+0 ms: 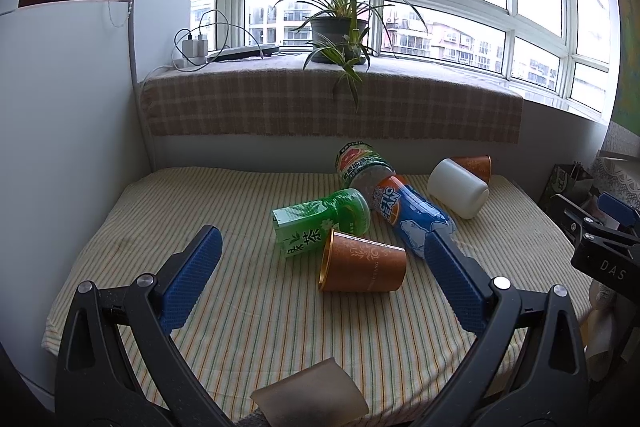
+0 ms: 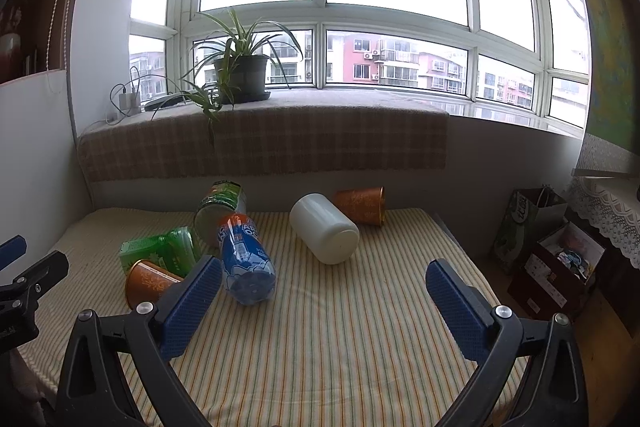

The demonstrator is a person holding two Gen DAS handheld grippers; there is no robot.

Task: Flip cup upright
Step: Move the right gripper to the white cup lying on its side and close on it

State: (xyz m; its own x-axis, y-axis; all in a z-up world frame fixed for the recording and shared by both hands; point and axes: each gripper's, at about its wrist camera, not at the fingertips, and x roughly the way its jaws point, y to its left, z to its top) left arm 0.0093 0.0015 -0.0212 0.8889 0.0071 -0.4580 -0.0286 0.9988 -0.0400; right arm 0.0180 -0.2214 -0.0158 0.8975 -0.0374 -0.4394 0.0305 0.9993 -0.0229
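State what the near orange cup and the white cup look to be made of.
Near orange cup: probably paper, matte printed wall, shiny gold rolled rim. White cup: likely plastic, though it could be ceramic; smooth, opaque, evenly white with a soft sheen.

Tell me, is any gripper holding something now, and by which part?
Nothing is held. The left gripper and the right gripper are both open and empty.

a green tea bottle, a blue bottle and a jar lie touching on the striped cloth. a plant and chargers sit on the sill; bags stand beside the table.
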